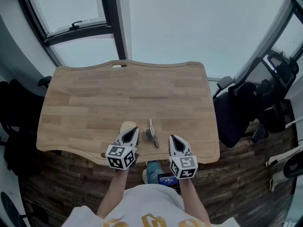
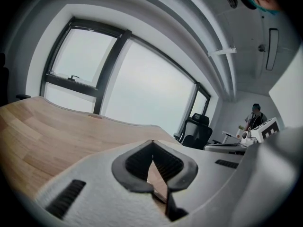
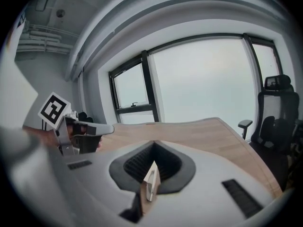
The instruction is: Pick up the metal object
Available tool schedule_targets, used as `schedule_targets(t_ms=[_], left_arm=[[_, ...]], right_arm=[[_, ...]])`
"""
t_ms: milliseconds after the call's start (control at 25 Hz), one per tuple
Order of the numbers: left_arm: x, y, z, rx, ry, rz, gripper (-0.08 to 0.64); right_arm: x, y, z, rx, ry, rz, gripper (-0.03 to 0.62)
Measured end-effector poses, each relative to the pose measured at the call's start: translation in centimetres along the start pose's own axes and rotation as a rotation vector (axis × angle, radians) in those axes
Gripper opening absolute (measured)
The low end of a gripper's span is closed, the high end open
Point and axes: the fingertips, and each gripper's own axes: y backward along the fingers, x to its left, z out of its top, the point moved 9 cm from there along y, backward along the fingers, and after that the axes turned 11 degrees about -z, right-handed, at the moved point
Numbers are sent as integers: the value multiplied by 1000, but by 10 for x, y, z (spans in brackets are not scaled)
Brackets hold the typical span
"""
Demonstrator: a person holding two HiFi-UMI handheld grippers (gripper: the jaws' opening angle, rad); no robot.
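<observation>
A small shiny metal object (image 1: 151,133) lies on the wooden table (image 1: 94,103) near its front edge, between my two grippers. My left gripper (image 1: 135,130) hovers just left of it, jaws shut with nothing in them; in the left gripper view (image 2: 152,142) the tips meet over bare wood. My right gripper (image 1: 172,138) sits just right of the object, also shut and empty, and its tips meet in the right gripper view (image 3: 154,144). That view also shows the left gripper (image 3: 80,132) off to the left. Neither gripper touches the object.
A black office chair (image 1: 236,112) stands off the table's right side, and more dark furniture (image 1: 14,108) off its left. Large windows (image 1: 189,22) lie beyond the far edge. A person (image 2: 255,118) stands far off at a desk. The table's front edge is under my hands.
</observation>
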Motion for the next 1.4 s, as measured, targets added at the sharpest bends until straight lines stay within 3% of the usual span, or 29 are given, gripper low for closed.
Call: schedule_targets(t_ms=[240,760,1040,1400], left_arm=[[4,-14,-5,22,5,18,20],[28,-28,-39,135,127,60,20],[37,-37,-66,193,181,85,20],[51,-54,-90,254,239,91,20]], right_arm=[[-9,-7,-10,45,-12,-1,11],[-11,-39,-28,126,24,34,11],[-18,-54,-46,189,-18,29,11],[-17,-74,-65,244,-44,89,11]])
